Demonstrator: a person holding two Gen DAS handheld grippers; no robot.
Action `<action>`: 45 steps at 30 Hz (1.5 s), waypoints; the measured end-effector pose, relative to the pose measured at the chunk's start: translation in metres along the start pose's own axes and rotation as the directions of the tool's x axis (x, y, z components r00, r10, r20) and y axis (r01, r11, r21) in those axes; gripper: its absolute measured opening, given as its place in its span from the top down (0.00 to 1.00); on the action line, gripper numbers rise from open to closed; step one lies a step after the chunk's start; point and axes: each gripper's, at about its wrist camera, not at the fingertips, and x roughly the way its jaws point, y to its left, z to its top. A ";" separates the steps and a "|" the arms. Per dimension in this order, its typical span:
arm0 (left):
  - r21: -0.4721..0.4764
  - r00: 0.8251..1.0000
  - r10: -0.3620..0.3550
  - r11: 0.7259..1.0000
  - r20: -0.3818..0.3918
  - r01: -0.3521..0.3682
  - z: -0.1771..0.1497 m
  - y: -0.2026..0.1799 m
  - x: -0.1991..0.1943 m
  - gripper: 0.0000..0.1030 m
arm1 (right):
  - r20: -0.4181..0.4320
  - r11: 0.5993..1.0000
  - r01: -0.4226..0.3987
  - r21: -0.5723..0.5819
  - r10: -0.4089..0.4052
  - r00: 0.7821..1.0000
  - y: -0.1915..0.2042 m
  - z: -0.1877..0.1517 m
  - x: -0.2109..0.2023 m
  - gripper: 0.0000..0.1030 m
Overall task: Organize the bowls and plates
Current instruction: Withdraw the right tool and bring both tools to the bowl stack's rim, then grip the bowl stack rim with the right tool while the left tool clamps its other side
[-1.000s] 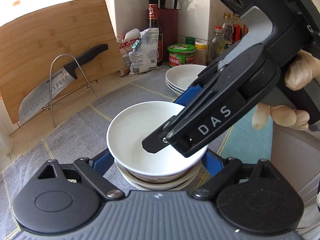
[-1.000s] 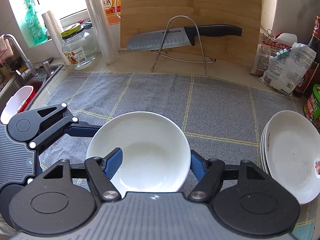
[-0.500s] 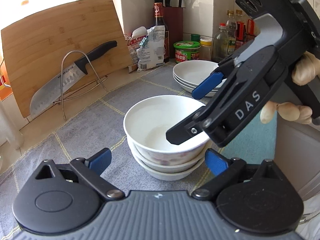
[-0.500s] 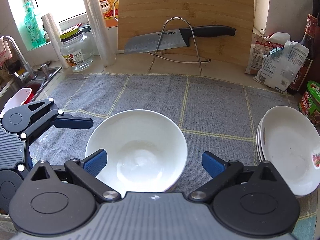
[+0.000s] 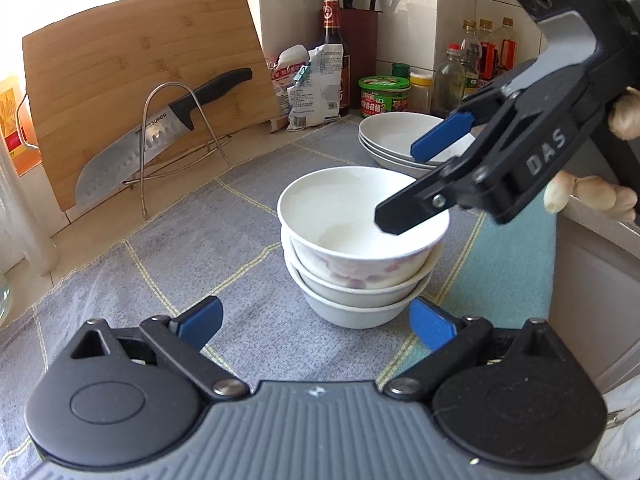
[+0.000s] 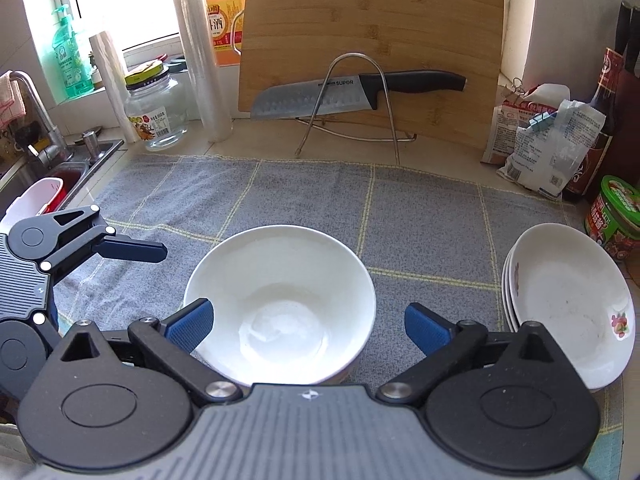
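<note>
risk: bowl stack point(image 6: 280, 304) on mat centre, plates point(image 6: 568, 308) at 3 o'clock. right gripper point(image 6: 308, 326) wide, empty, straddling the rim; left gripper point(image 5: 316, 320) wide, empty. careless pull-back could clip the rim, topple the stack.

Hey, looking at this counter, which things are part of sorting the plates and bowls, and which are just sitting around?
Part of the job:
- stack of bowls
- stack of plates

Just lying about:
- knife on its wire rack
- cutting board
- glass jar
- snack bags
- green tub
- sauce bottle
</note>
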 end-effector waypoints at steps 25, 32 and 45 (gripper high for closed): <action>-0.052 0.987 0.017 0.998 -0.158 -0.025 -0.007 -0.015 0.053 0.04 | -0.177 0.966 -0.089 -0.243 0.046 0.983 -0.029 -0.056 0.059 0.00; -0.100 0.968 0.094 0.988 -0.235 -0.121 -0.003 -0.028 0.063 0.04 | -0.197 0.897 -0.226 -0.380 0.160 0.967 -0.044 -0.056 0.071 0.00; -0.138 0.956 0.078 0.983 -0.283 -0.121 -0.001 -0.026 0.072 0.00 | -0.176 0.842 -0.296 -0.452 0.241 0.954 -0.054 -0.058 0.071 0.00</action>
